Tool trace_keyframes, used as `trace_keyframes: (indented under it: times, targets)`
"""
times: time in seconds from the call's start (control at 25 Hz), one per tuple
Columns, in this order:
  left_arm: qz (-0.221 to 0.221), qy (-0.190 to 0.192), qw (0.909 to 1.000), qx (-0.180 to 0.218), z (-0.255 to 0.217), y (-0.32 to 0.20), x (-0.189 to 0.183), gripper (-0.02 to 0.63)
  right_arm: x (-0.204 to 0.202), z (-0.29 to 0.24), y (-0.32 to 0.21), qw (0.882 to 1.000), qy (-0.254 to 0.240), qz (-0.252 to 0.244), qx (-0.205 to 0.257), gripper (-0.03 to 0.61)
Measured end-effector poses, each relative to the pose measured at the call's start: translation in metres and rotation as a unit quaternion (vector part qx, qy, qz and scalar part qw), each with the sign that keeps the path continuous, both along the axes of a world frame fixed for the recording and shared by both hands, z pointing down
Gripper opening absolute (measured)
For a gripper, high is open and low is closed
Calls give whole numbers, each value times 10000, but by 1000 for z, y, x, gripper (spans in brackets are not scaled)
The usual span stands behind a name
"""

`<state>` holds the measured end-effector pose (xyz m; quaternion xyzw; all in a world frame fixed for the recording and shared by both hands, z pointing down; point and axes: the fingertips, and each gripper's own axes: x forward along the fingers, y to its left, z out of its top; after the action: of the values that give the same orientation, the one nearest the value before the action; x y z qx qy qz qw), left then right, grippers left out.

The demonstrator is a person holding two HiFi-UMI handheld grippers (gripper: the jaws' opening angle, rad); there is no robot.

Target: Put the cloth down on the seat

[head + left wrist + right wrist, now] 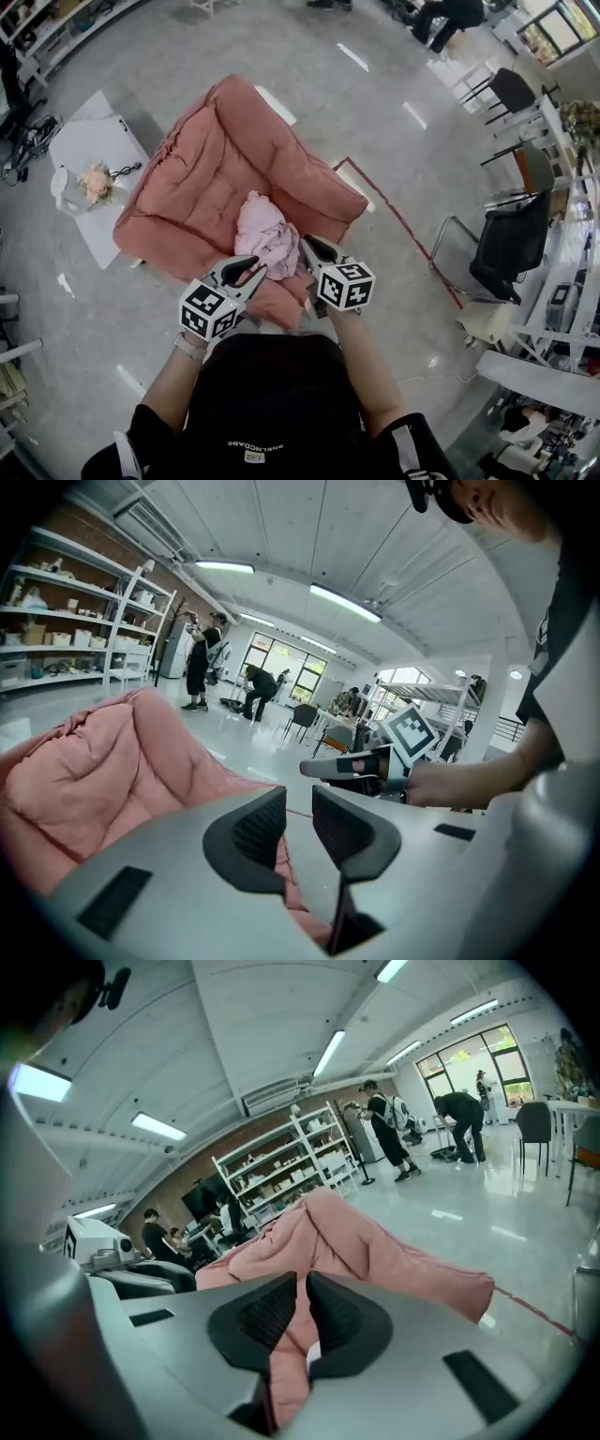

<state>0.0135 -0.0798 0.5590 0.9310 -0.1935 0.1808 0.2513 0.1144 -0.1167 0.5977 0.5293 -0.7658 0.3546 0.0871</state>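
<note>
A crumpled light pink cloth (267, 234) lies on the seat of the salmon-pink armchair (202, 187), near its front edge. Both grippers hover at that front edge. My left gripper (255, 270) points at the cloth's lower left side. Its jaws stand a little apart with nothing between them (298, 808). My right gripper (307, 242) sits at the cloth's right edge. Its jaws are closed almost together (302, 1288), and I see no cloth caught between the pads. Only the armchair (375, 1241) shows past them. The cloth itself appears only in the head view.
A white side table (94, 141) with a flower bunch (97, 180) stands left of the armchair. Black chairs (511, 244) and desks line the right side. A red tape line (403, 220) runs over the grey floor. Shelves and people stand far off.
</note>
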Motion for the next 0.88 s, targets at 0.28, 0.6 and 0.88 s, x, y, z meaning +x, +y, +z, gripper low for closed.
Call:
trace_keyframes:
  times: [0.28, 0.6, 0.88]
  targets:
    - [622, 297, 9976, 81, -20, -4, 47, 51, 45, -46, 15, 9978, -57, 458, 468, 48]
    - [1098, 860, 9900, 216, -62, -4, 108, 17, 92, -95, 54, 9894, -39, 1169, 861, 48]
    - [2026, 987, 9735, 384, -91, 27, 157, 15, 123, -136, 96, 9751, 61, 1828, 1255, 48]
